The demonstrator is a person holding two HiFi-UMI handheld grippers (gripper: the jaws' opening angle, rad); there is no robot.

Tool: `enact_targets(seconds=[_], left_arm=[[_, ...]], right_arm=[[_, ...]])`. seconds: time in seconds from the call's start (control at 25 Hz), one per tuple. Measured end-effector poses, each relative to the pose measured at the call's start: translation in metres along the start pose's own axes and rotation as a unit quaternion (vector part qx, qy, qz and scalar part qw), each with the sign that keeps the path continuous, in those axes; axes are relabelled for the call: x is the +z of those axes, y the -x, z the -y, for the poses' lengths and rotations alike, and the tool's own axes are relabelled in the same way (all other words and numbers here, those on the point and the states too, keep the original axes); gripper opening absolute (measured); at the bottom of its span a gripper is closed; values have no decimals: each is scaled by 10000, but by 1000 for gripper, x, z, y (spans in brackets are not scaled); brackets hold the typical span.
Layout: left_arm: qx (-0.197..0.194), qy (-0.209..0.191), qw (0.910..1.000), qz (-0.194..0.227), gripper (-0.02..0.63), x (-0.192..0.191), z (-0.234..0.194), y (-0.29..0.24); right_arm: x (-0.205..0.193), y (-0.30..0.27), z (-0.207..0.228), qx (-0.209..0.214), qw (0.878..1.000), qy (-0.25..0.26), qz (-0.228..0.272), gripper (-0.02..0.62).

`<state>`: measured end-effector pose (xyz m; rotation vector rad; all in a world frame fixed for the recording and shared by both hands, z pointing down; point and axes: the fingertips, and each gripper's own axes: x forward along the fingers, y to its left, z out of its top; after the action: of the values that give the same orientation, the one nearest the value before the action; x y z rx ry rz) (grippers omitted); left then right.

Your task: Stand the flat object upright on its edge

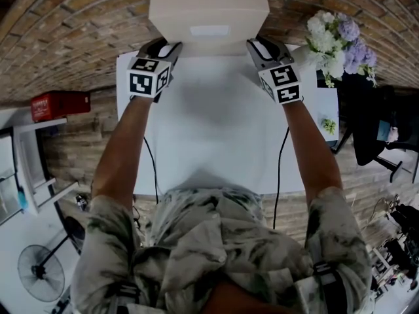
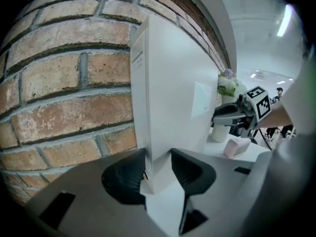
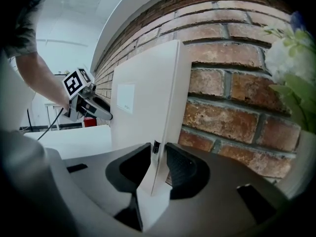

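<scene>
- Nearest the lens: the person's camouflage-print clothing (image 1: pixel 216 254), with both bare forearms reaching forward over the white table (image 1: pixel 216 136).
- Container noted: one white vase (image 2: pixel 217 132) at the table's far right corner, holding white and mauve flowers (image 1: pixel 337 41). A small pink item (image 2: pixel 237 147) lies on the table just beside the vase.
- Left gripper (image 2: pixel 158 171): fingers (image 2: pixel 123 179) set wide and clamped on the left end of the white flat box (image 1: pixel 208 18) — one pad on each broad face, both in contact.
- Right gripper (image 3: pixel 158 166): fingers (image 3: pixel 182 169) less widely set and closed on the box's right end. The thin edge sits between the pads with no visible gap.
- Task object: the box stands upright on its long edge at the table's far edge, held at both ends, with one broad face toward the person. Its back is just beside the brick wall (image 2: pixel 64 93) — contact with the wall cannot be confirmed.
- A pale rectangular label (image 1: pixel 209 30) shows on the box's near face.
</scene>
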<state>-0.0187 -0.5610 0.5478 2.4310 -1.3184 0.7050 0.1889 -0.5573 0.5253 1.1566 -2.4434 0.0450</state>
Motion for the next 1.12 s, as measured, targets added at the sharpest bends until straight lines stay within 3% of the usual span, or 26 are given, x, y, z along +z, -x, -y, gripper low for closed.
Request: enact_targets(seconds=[0.72,1.12], left_arm=[[349,25,9994,-13,179,-3,-2,14],[464,387,9979,238,179,-11,6,53]], right_arm=[[-14,6,1,-220,9990,-365,-110,149],[-16,35,-18,-327,9985,-410,-137,138]])
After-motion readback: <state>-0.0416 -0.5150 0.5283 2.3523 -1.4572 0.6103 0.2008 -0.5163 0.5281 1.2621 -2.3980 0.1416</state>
